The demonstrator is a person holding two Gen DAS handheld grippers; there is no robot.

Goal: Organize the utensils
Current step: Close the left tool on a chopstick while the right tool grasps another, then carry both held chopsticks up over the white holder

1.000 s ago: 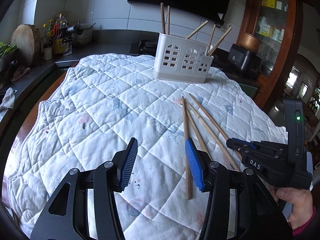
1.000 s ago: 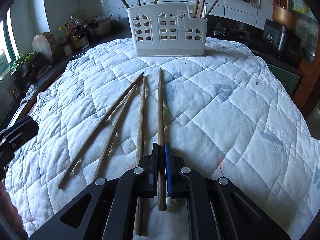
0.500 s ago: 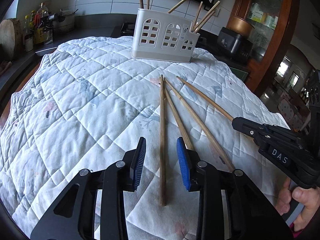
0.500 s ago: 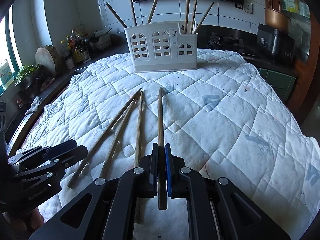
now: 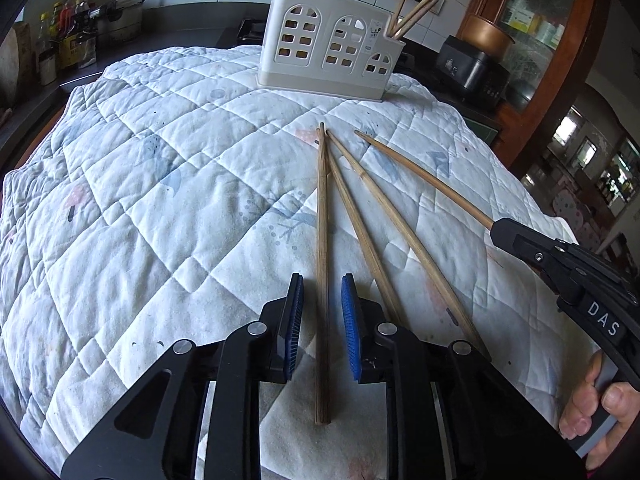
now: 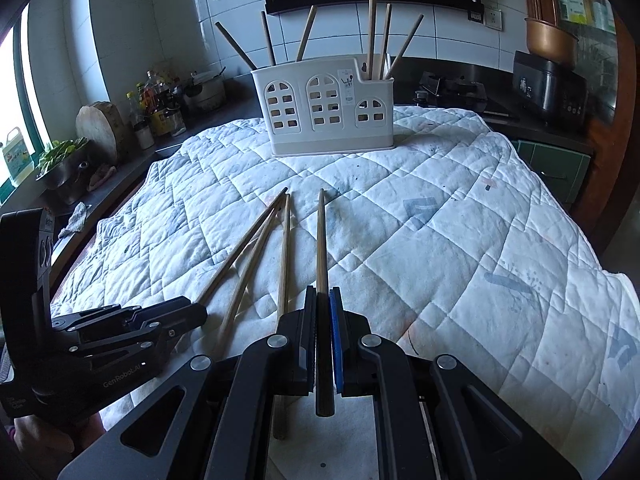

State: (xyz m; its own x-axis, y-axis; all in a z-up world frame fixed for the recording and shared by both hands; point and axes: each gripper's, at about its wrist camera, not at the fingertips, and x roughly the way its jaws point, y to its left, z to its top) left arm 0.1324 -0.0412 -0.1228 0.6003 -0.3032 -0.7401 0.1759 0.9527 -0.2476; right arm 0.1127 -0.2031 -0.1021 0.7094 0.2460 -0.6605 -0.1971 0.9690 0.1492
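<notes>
Chopsticks being gathered for the holder (image 6: 325,110).
Right claw (image 6: 323,312) pinches one chopstick (image 6: 321,240); left claw (image 5: 322,304), jaws just closing around another chopstick (image 5: 321,240) without yet pressing it, needs to finish the squeeze.

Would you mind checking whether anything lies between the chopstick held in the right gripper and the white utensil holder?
Nothing visible does. The right gripper is shut on the chopstick, and only bare quilt lies between its tip and the utensil holder. The three loose chopsticks lie to its left.

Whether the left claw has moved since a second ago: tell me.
Yes. The left claw has slid right across the quilt toward the utensil holder, and now straddles the leftmost chopstick. Its jaws have just been closing, pads not yet touching.
</notes>
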